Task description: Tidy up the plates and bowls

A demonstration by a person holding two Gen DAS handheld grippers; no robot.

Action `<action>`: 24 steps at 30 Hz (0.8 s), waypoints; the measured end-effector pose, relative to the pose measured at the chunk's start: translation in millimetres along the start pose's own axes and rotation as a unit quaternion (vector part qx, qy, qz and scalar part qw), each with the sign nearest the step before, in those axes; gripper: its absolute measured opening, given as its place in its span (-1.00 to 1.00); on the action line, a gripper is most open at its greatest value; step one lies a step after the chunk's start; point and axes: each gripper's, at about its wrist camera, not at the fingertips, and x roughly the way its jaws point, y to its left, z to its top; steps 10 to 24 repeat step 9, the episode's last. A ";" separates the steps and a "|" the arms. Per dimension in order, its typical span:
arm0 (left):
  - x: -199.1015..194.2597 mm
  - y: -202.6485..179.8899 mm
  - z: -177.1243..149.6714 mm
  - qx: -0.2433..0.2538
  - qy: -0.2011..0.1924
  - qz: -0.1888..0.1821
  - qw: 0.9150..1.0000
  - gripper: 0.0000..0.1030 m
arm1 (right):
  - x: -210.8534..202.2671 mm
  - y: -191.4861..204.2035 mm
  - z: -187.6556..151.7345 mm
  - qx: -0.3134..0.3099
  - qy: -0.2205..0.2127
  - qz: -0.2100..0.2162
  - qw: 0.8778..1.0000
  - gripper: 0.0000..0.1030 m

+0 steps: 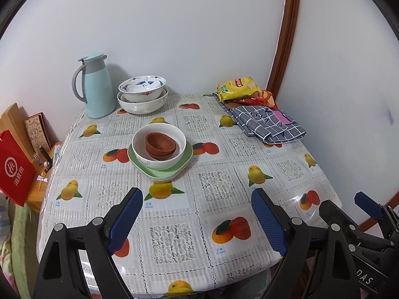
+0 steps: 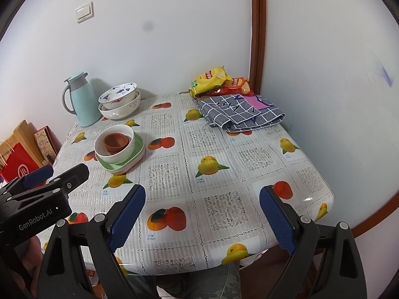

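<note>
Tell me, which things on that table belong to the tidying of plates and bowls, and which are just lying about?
Part of the job:
- green plates
- white bowl
- brown bowls
- painted bowl
- big white bowl

Just lying about:
- blue jug
- snack bags
- checked cloth

Near the middle of the fruit-patterned table (image 1: 224, 179) lies a stack of green square plates (image 1: 160, 167), on it a white ceramic bowl (image 1: 159, 147), and in that bowl two nested brown clay bowls (image 1: 160, 145). Behind them, by the wall, a pale blue thermos jug (image 1: 96, 87) stands left of two nested white porcelain bowls (image 1: 142, 94). At the far right corner, yellow and red snack bags (image 1: 245, 91) lie behind a folded grey checked cloth (image 1: 268, 124); the left claw (image 1: 197, 220) and right claw (image 2: 202, 219) hang over the near edge.
</note>
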 end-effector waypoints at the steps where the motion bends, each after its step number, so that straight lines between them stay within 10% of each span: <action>1: 0.8 0.9 0.4 0.000 0.000 0.000 1.000 0.72 | 0.0 0.3 1.0 0.001 -0.001 0.001 1.000 0.79; 24: 16.2 3.7 4.7 -0.003 0.009 0.001 1.000 0.72 | 12.1 2.3 3.2 0.001 0.003 0.004 1.000 0.79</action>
